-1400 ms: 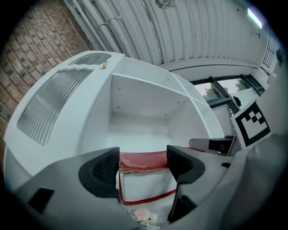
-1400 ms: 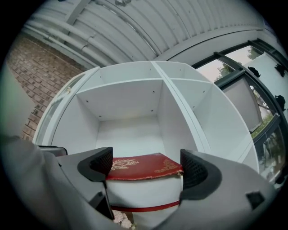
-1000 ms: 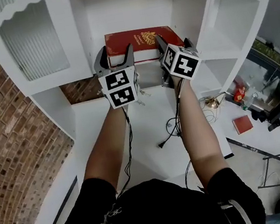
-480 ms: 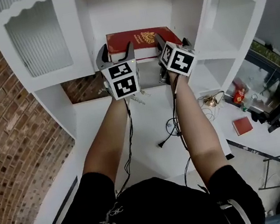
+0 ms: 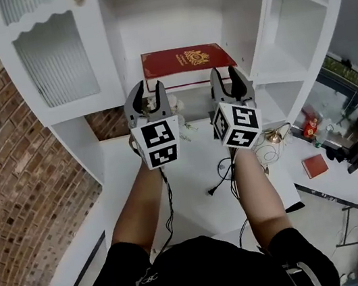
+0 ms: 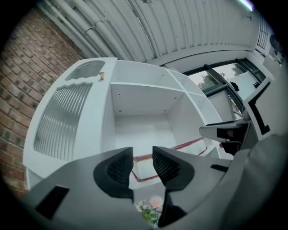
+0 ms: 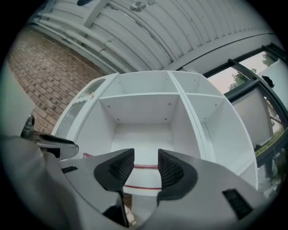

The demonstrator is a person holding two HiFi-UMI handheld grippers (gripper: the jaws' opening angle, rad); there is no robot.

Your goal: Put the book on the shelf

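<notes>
At about seven o'clock from the book, the left gripper [image 5: 148, 91] hangs just before the front edge of the shelf [image 5: 191, 93]. Its jaws are closing, with a narrow gap left and nothing between them. The book [image 5: 185, 59] lies flat and closed on the board of the middle compartment, at twelve o'clock from both hands, and touches neither gripper. At about five o'clock from the book, the right gripper [image 5: 225, 76] is the same: its jaws are closing on empty air, and the book's page edge shows only far behind the gap.

My judgement is that the placing is done and this is the release and retreat. The next move calls only for drawing both hands back over the desk [image 5: 190, 164], unless the book should go deeper.

One second ago both grippers stood at the book's near corners with their jaws spread wide. Now they are lower, apart from the book, and the jaws are much narrower.
</notes>
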